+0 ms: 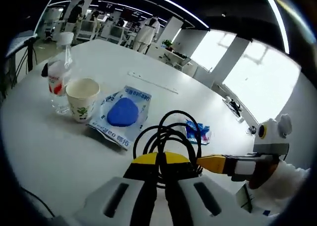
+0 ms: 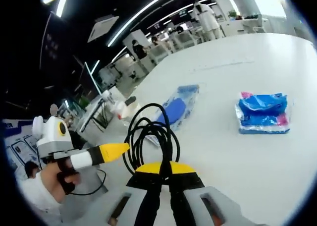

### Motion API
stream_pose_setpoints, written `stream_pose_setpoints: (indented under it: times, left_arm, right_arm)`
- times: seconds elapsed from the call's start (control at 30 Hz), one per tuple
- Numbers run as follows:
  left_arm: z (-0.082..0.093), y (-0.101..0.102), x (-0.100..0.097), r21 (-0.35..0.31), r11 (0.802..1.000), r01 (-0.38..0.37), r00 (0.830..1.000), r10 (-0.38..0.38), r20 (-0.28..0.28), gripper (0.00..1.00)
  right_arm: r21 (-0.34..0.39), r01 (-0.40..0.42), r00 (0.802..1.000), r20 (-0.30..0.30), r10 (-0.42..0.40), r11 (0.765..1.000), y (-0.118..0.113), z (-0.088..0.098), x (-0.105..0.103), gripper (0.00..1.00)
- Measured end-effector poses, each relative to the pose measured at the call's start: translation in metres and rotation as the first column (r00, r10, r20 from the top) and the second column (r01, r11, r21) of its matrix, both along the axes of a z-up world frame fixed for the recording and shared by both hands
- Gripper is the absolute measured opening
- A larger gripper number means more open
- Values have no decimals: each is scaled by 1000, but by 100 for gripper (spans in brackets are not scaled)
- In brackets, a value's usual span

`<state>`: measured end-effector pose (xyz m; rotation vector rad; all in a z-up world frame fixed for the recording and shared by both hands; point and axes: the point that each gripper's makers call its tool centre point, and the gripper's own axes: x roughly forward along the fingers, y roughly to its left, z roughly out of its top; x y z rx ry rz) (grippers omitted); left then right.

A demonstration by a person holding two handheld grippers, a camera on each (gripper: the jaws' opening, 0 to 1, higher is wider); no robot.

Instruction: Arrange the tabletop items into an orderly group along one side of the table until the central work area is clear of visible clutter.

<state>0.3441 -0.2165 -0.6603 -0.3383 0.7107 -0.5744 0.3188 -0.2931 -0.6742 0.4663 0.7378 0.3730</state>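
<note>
Your left gripper [image 1: 159,170] had its jaws pinched together on the coiled black cable [image 1: 171,134], which stood up in loops straight ahead of the tips; in the right gripper view your right gripper [image 2: 165,175] was likewise closed on the same coil [image 2: 151,137], so both tools appeared to hold one bundle between them. What mattered for the next move was where the group lay: ahead and to the left of your left gripper stood the paper cup [image 1: 82,99] with the water bottle [image 1: 60,77] touching or just beside it on its far side, and the clear pouch with the blue pad [image 1: 121,114] lay just to the right of the cup, its long axis running away from you and slightly rightward. The small blue-and-pink packet [image 1: 198,132] sat close ahead to the right, behind the loops, well apart from the cup group. From your right gripper the same packet [image 2: 264,112] lay ahead to the right, and the pouch [image 2: 174,109] beyond the cable. By my judgement, the cable had to travel forward and left, and your left gripper was the nearer one to carry it there across the white table [image 1: 59,151].
</note>
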Motion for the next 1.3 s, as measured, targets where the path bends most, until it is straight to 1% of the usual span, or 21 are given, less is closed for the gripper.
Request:
stream_pose_setpoints:
  times: [0.13,0.23,0.3,0.37,0.43,0.53,0.63,0.77,0.83,0.87,0.97,1.03,1.07,1.13,1.2,1.23,1.27,1.3]
  left_arm:
    - [1,-29,-2,-4,998,69,998,-69,-14,0]
    - [0,-47,-3,9,993,116,993,-116,-20,0]
    - [-3,-61,-4,1,990,140,990,-140,-33,0]
    - [-8,-75,-6,-16,987,160,985,-161,-63,0]
    - [-11,-89,-8,-14,982,190,979,-190,-77,0]
    - [-14,-108,-12,12,970,244,967,-243,-77,0]
    - [-15,-121,-14,9,962,273,959,-271,-83,0]
    - [-17,-132,-16,15,953,303,949,-300,-99,0]
    - [-20,-136,-16,39,946,323,943,-318,-97,0]
    - [-23,-138,-16,50,942,332,940,-326,-101,0]
    - [-29,-141,-16,58,939,340,936,-332,-115,0]
    - [-38,-142,-18,89,929,359,929,-347,-125,0]
    - [-45,-143,-20,96,925,367,925,-352,-144,0]
    - [-53,-144,-23,93,926,367,922,-348,-170,0]
    - [-59,-145,-28,81,928,364,915,-340,-217,0]
    - [-63,-145,-31,101,916,389,906,-360,-222,0]
    - [-68,-143,-34,136,897,421,894,-385,-228,0]
    - [-73,-143,-37,173,872,458,880,-418,-225,1]
  right_arm:
    - [6,65,998,1,-65,998,-29,0,-4,0]
    - [4,111,994,3,-111,994,-48,1,-7,0]
    - [-5,138,990,5,-138,990,-62,0,-10,0]
    - [-10,157,988,3,-157,988,-73,-2,-13,0]
    - [-7,187,982,-8,-187,982,-87,-5,-15,0]
    - [-14,218,976,-8,-218,976,-103,-7,-18,0]
    - [-19,247,969,-11,-247,969,-119,-9,-21,0]
    - [-13,271,962,-22,-271,962,-130,-14,-21,0]
    - [-15,278,960,-22,-278,961,-133,-14,-21,0]
    - [-16,281,959,-22,-281,960,-134,-15,-21,0]
    - [-18,284,958,-27,-284,959,-138,-19,-22,0]
    - [-14,287,957,-37,-288,958,-140,-24,-23,1]
    - [-17,285,957,-47,-286,958,-141,-29,-24,1]
    - [-28,277,958,-61,-278,960,-142,-36,-27,1]
    - [-34,278,957,-75,-279,960,-145,-43,-29,1]
    - [-30,282,955,-85,-283,959,-146,-46,-31,1]
    - [-22,288,953,-95,-289,957,-147,-49,-32,1]
    - [-10,298,949,-104,-297,955,-147,-52,-33,1]
